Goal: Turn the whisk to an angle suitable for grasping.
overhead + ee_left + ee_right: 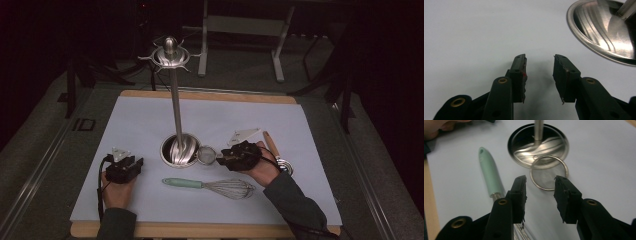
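A tall metal stand rises from a round steel base (179,150) to a ring of hooks (170,52) at its top. A small mesh strainer (206,154) lies against the base's right side. In the right gripper view its ring (549,172) sits just ahead of my right gripper (540,180), whose jaws stand open with the pads off it. A whisk (210,185) with a mint green handle (489,173) lies in front of the base. My left gripper (125,167) rests at the left of the mat, and it (539,58) is open with nothing between its fingers.
A wooden-handled utensil (272,145) lies behind the right hand. The white mat (140,120) covers a wooden board (200,230). In the left gripper view the steel base (599,27) shows at the upper right. Dark floor and table legs lie beyond the board.
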`<state>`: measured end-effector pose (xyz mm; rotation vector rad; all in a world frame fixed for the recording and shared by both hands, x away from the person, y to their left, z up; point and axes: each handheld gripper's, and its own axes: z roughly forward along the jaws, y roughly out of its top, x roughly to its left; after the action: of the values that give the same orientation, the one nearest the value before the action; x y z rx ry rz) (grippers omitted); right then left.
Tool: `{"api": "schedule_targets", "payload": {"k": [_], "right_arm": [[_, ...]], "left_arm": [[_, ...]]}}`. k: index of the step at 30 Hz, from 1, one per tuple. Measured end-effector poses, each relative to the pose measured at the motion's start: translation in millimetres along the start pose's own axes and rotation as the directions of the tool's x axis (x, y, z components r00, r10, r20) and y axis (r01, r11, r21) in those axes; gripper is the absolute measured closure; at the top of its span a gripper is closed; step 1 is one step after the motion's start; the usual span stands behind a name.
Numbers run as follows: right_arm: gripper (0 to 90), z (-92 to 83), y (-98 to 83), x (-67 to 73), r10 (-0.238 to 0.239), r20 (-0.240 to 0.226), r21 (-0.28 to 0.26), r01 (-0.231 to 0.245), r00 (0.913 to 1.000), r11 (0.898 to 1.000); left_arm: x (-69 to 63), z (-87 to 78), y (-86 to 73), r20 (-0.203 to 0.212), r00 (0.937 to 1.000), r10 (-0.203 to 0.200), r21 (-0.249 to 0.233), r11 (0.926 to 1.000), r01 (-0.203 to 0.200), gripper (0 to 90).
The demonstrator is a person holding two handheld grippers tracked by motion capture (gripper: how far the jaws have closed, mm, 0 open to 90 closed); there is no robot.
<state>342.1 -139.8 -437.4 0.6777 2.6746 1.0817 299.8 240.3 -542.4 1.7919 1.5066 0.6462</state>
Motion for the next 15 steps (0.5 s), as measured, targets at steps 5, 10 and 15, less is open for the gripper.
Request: {"api": "schedule_targets", "payload": {"k": [5, 10, 15], "right_arm": [[59.2, 9.4, 6.2, 9.2, -0.028, -0.021, 0.021, 0.029, 0.9994, 0.999], [59.3, 16.0, 9.7, 16.0, -0.043, -0.040, 0.036, 0.045, 0.9983, 0.998], [59.3, 25.9, 13.6, 26.4, -0.076, -0.068, 0.070, 0.081, 0.9948, 0.994]], "left_arm": [[0.0, 0.0, 0.0, 0.000, 1.0000, 0.000, 0.000, 1.0000, 0.000, 62.7], [0.0, -0.1, 0.1, -0.001, 1.0000, -0.002, 0.001, 1.0000, 0.002, 62.5], [0.2, -0.2, 0.1, 0.000, 1.0000, 0.002, 0.003, 1.0000, -0.002, 62.5]]}}
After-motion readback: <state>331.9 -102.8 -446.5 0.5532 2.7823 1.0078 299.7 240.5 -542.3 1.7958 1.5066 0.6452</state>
